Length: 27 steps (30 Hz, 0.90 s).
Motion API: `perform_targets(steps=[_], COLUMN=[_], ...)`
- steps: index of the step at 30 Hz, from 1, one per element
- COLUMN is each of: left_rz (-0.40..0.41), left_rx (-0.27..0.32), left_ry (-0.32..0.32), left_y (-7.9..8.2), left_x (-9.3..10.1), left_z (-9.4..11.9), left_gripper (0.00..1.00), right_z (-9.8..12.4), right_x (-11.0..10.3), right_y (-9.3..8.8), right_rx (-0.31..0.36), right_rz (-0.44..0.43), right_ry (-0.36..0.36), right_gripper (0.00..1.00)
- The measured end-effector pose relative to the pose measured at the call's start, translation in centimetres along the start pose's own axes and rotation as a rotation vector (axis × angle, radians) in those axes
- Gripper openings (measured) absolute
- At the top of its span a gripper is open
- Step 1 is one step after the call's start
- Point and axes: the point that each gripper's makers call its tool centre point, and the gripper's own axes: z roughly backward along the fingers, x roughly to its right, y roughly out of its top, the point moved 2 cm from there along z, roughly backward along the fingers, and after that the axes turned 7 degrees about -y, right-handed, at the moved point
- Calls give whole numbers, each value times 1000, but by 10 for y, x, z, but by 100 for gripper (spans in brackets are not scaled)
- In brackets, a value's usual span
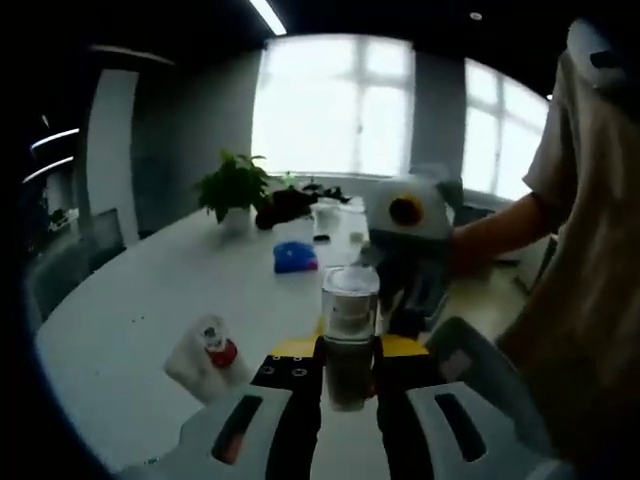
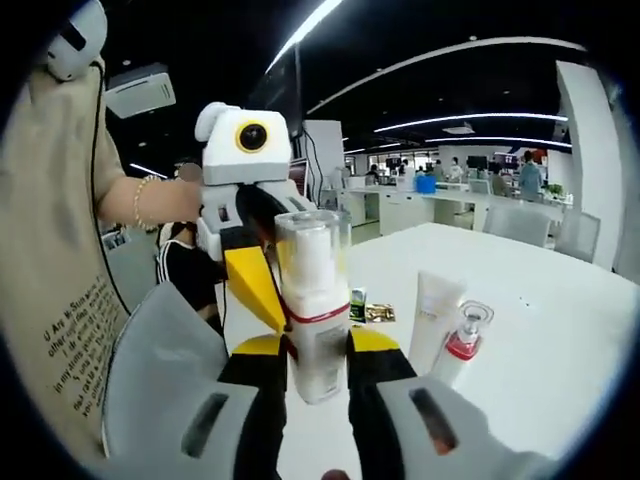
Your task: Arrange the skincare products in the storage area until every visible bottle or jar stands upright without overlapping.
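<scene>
Between the yellow-tipped jaws of the left gripper (image 1: 350, 375), in the left gripper view, a clear-capped bottle (image 1: 349, 330) is standing upright, the jaws clenching its lower body from both sides. Off to that gripper's left, a small bottle with a red collar (image 1: 208, 352) is lying tilted on the white worktop (image 1: 150, 300), well apart from the jaws. Farther ahead, a blue item (image 1: 295, 258) is sitting on the worktop, with a potted plant (image 1: 233, 187) and some dark objects beyond it near the bright windows. To the right of the left gripper, a person's arm is reaching in, holding the right gripper (image 1: 405, 240). In the right gripper view, the right gripper (image 2: 318, 365) is grasping a tall white bottle with a clear cap and a red band (image 2: 313, 300), holding it upright between its jaws. Just beyond that bottle, the left gripper (image 2: 250, 210) is showing, its yellow jaw angling down behind the cap. To the right of the right gripper, a white tube (image 2: 432, 318) is standing on its cap, and the small red-collared bottle (image 2: 462, 340) is sitting just beside it, apparently touching. A small sachet (image 2: 370, 310) is lying on the worktop (image 2: 540, 330) behind them.
</scene>
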Motion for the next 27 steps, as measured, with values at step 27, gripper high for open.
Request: perform_targets(steps=[27], left_rz=[143], left_rx=[-110], left_ry=[79], left_y=[-88], left_x=[-36], left_z=[-47], left_gripper=[17], right_z=[-32], right_x=[24], right_y=[-98], right_rx=[-162], right_rz=[47], right_ry=[-70], right_gripper=[22])
